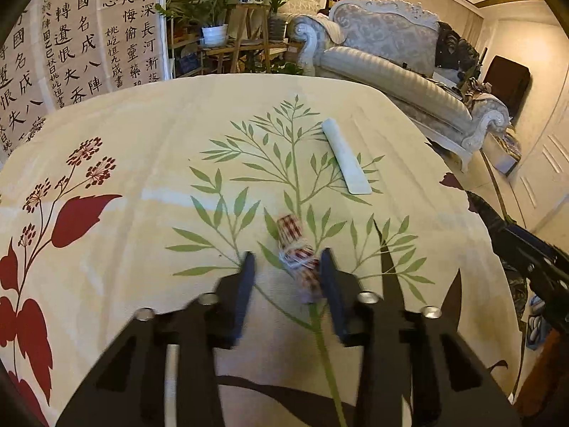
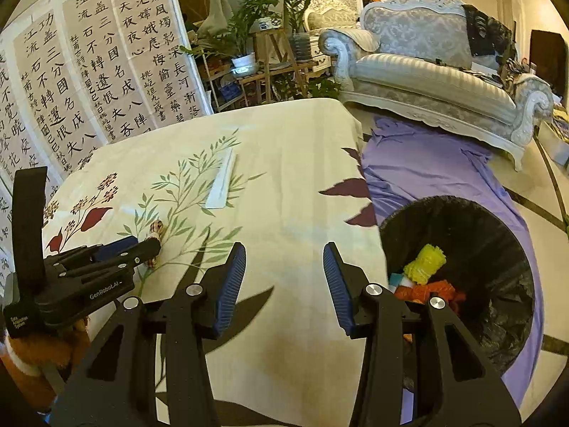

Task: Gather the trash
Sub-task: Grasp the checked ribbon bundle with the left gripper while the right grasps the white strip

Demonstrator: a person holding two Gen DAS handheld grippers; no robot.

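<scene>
A red-and-white checked cloth roll tied with string (image 1: 297,252) lies on the floral tablecloth (image 1: 142,178). My left gripper (image 1: 288,267) is open, its fingers on either side of the roll, the right finger touching it. The roll (image 2: 158,231) also shows in the right wrist view beside the left gripper (image 2: 142,249). A flat white strip (image 1: 346,158) lies farther back on the cloth; the right wrist view shows it too (image 2: 222,181). My right gripper (image 2: 284,277) is open and empty above the cloth, left of a black-lined trash bin (image 2: 498,235) holding yellow and orange scraps (image 2: 425,265).
The bin stands on a purple sheet (image 2: 426,163) on the floor right of the table. A grey ornate sofa (image 2: 426,71) stands behind. A calligraphy screen (image 2: 89,71) and potted plants (image 2: 249,35) stand at the back left.
</scene>
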